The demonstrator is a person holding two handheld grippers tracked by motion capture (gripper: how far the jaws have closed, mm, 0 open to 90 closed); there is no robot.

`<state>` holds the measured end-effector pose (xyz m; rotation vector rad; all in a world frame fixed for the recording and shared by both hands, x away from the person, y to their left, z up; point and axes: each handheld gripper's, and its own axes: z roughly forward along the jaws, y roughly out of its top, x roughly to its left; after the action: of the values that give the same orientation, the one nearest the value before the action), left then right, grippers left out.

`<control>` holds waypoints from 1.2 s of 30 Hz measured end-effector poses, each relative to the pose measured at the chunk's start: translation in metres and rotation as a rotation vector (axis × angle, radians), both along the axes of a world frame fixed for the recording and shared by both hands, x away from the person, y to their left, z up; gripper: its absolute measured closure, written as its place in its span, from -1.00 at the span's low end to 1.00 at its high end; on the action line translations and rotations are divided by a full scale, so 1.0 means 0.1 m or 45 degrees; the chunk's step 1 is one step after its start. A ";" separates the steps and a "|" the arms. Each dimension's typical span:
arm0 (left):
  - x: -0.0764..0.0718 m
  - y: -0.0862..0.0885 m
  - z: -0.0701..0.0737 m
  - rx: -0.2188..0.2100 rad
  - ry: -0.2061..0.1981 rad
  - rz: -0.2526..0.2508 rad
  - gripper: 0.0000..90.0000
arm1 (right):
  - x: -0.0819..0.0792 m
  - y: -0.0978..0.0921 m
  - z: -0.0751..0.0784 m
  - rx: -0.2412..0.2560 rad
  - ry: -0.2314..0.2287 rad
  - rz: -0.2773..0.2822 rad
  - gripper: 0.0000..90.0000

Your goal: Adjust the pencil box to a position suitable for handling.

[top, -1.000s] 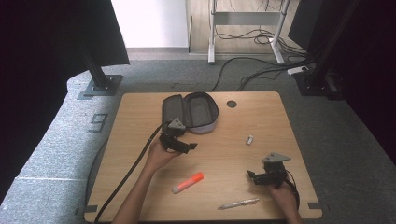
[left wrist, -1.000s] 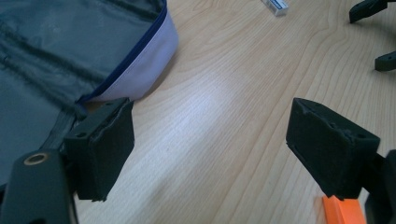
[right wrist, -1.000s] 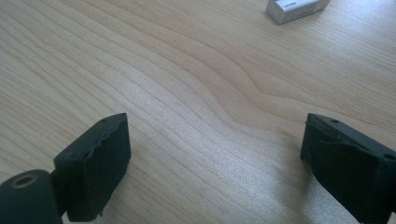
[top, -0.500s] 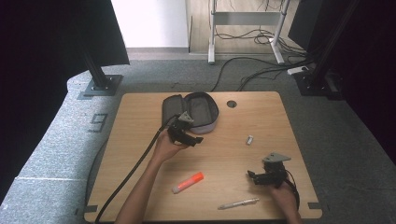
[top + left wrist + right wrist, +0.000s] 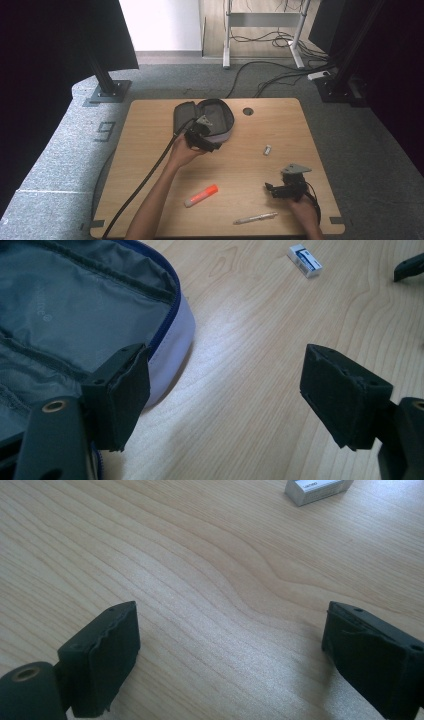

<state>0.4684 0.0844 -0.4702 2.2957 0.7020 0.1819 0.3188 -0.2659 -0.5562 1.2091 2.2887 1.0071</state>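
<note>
Left hand-held gripper (image 5: 212, 145) has moved up to the open pencil case (image 5: 220, 116) at the tabletop's (image 5: 150, 150) far edge; jaws wide, empty. Right hand-held gripper (image 5: 270, 189) unmoved, open, empty. Probably a grasp approach.

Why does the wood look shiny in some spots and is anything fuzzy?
Left gripper view: pale glare on the table beside the open pouch; the eraser looks slightly soft. Right gripper view: sheen along the grain, sharp. High view: dark edges.
</note>
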 end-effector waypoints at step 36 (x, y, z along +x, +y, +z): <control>0.43 -0.13 -0.36 0.029 -0.003 0.036 -0.06 | 0.00 0.00 0.00 -0.002 -0.004 0.004 -0.82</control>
<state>0.5118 0.0717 -0.5059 2.3081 0.7351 0.2065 0.3190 -0.2661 -0.5564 1.2027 2.2888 1.0079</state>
